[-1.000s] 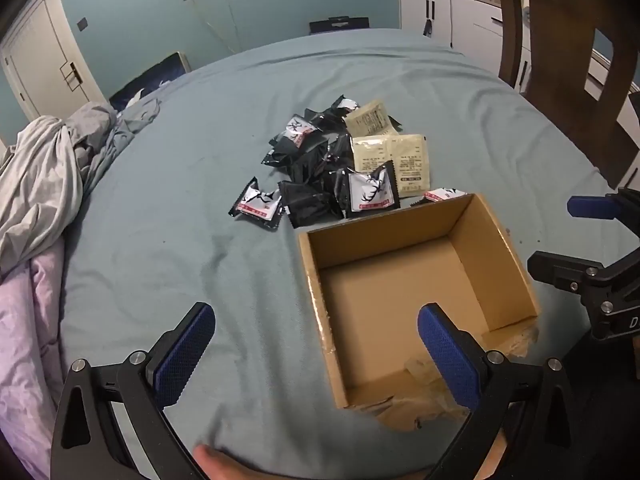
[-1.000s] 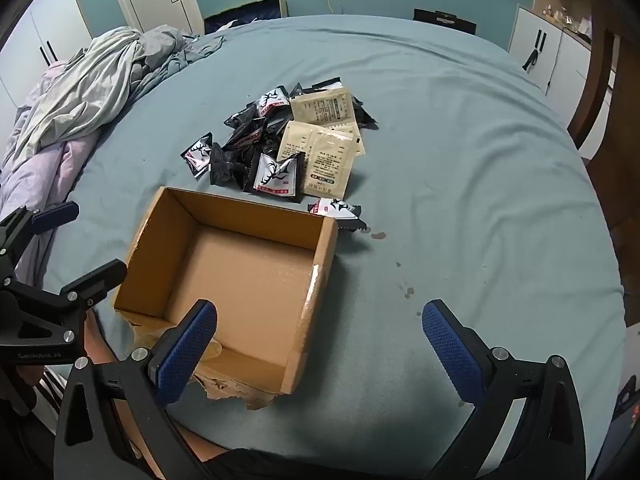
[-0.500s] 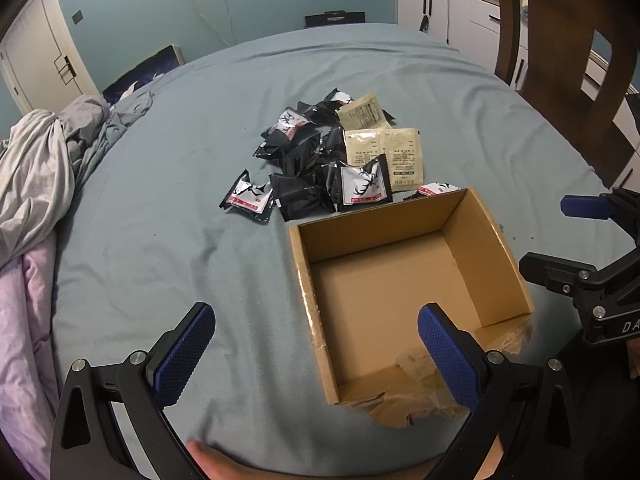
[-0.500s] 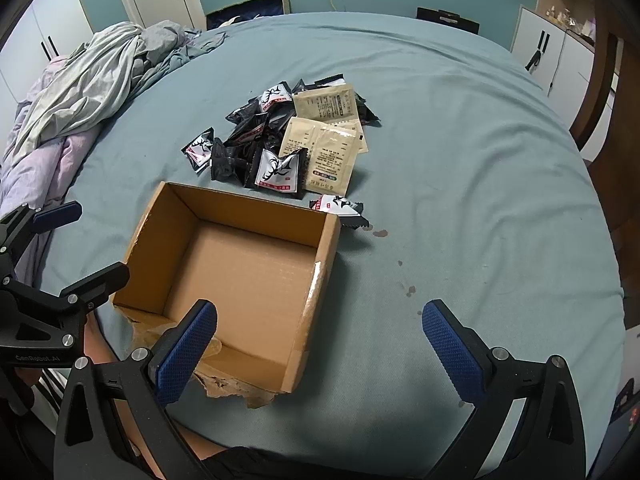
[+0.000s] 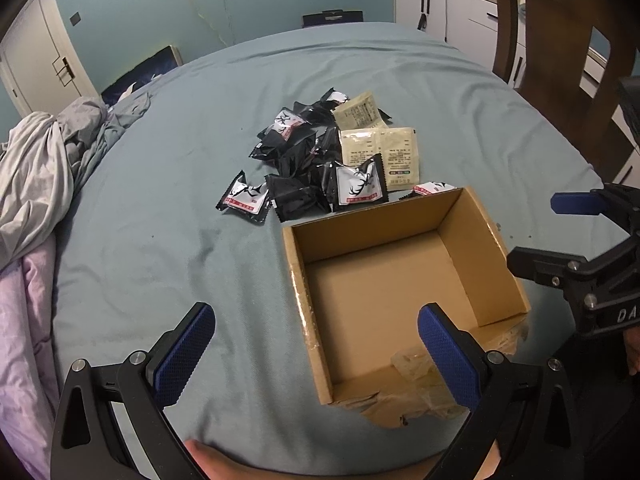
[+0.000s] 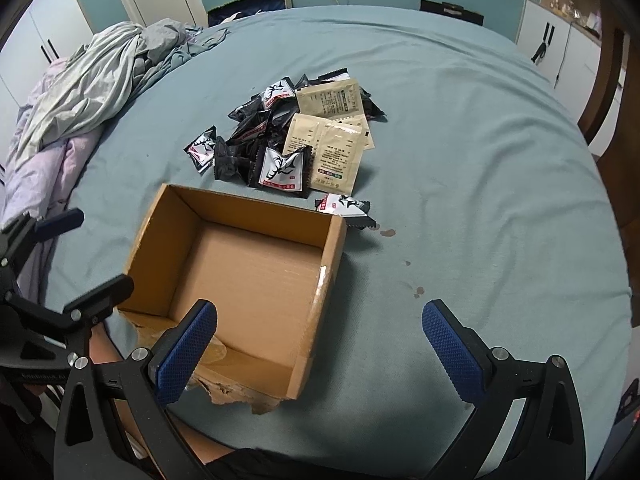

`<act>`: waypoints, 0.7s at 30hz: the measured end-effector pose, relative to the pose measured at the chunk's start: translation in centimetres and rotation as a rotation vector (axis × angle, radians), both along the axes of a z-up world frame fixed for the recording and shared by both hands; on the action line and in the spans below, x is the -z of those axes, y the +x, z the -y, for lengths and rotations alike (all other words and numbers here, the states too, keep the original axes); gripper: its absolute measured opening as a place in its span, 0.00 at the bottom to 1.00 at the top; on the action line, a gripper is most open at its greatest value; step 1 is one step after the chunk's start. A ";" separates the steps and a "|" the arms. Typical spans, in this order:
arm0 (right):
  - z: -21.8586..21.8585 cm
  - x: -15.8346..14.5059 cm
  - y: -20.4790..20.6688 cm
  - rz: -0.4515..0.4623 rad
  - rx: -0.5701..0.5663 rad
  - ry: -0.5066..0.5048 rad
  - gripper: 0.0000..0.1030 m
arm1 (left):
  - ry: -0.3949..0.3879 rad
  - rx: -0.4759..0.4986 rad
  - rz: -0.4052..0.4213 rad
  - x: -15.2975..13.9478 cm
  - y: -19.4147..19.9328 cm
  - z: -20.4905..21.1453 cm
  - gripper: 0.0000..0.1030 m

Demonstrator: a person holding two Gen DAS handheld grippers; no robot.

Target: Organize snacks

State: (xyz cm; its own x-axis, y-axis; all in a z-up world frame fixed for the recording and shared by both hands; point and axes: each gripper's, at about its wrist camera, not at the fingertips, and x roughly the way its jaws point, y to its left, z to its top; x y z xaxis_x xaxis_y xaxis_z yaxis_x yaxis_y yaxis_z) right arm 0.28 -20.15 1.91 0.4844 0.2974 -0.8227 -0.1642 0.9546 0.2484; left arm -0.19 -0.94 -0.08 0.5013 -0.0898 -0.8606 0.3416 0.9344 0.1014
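Bed [image 6: 460, 128] carries the empty cardboard box [image 6: 248, 276], with the snack pile [image 6: 296, 136] just beyond its far wall. Both grippers, left gripper [image 5: 316, 344] and right gripper [image 6: 320, 340], hang released, holding nothing. Lone packet [image 6: 344, 205] by the box's far corner sits nearest the right jaws, I'd say.

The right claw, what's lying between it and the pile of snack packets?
The open cardboard box and bare bedsheet lie between the right claw and the snack packets, seen in the right wrist view.
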 end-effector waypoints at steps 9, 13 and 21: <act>2.0 0.7 2.5 -0.043 0.072 0.082 1.00 | 0.005 -0.005 0.021 -0.4 0.0 0.1 1.00; 2.2 1.1 4.2 -0.072 0.098 0.085 1.00 | 0.003 -0.005 0.028 -0.4 0.1 0.2 1.00; 3.8 1.2 7.2 -0.077 0.189 0.148 1.00 | -0.015 -0.059 0.023 -0.4 1.2 -0.9 1.00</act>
State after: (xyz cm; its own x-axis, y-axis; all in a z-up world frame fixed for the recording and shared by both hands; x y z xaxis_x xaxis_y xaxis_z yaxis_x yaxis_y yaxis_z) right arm 7.52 -23.95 0.72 0.4806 0.3276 -0.8135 0.0385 0.9188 0.3928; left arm 0.97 -0.07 0.36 0.5254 -0.0725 -0.8477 0.2840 0.9542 0.0944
